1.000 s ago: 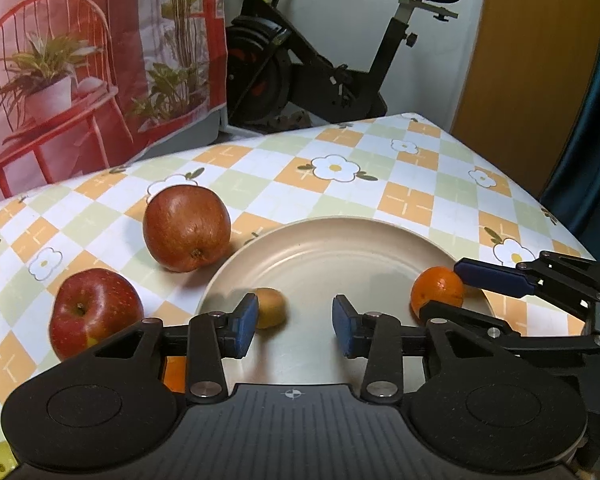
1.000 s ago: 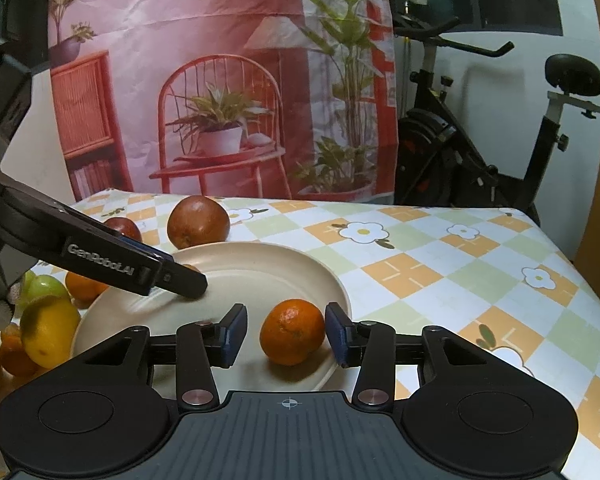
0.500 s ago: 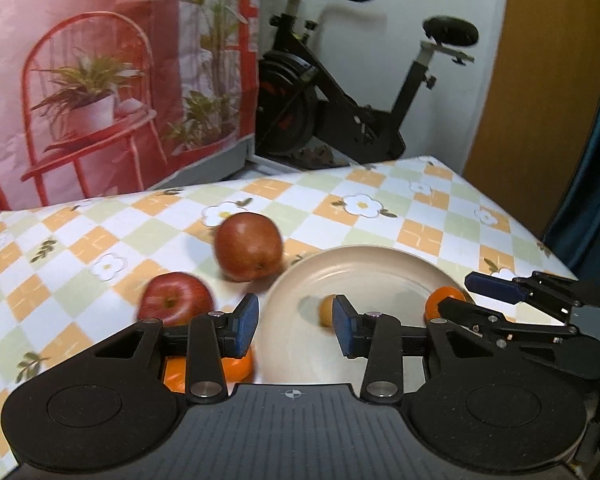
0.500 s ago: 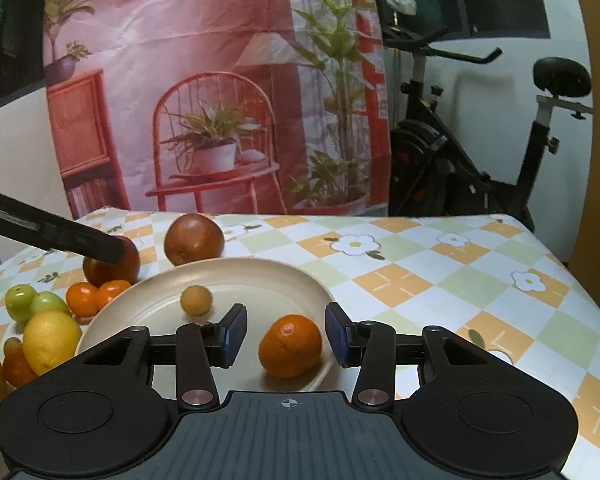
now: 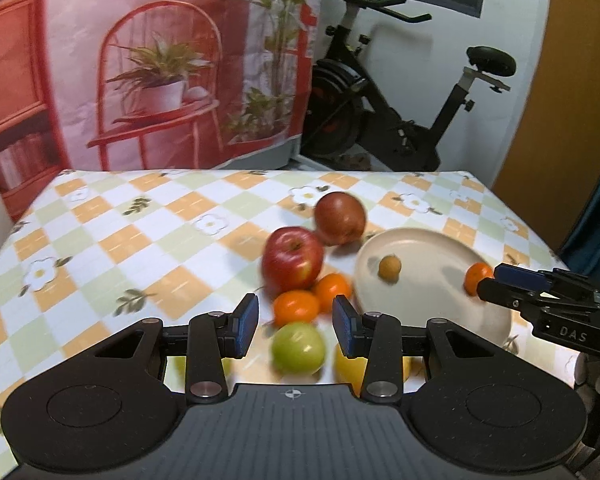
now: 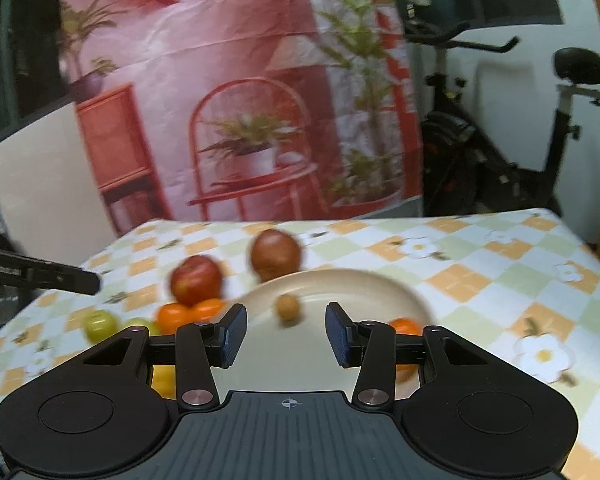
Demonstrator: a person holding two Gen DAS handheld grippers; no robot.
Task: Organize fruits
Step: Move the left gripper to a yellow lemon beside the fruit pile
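Risk sits low centre of the left view: left gripper [image 5: 295,322], jaws apart and empty, hovers over green apple [image 5: 298,348], mandarins [image 5: 296,307] crowding behind, so a nudge could scatter them. Right gripper [image 6: 286,334], also unclenched, holds nothing over plate [image 6: 379,284], small fruit [image 6: 288,307] inside.
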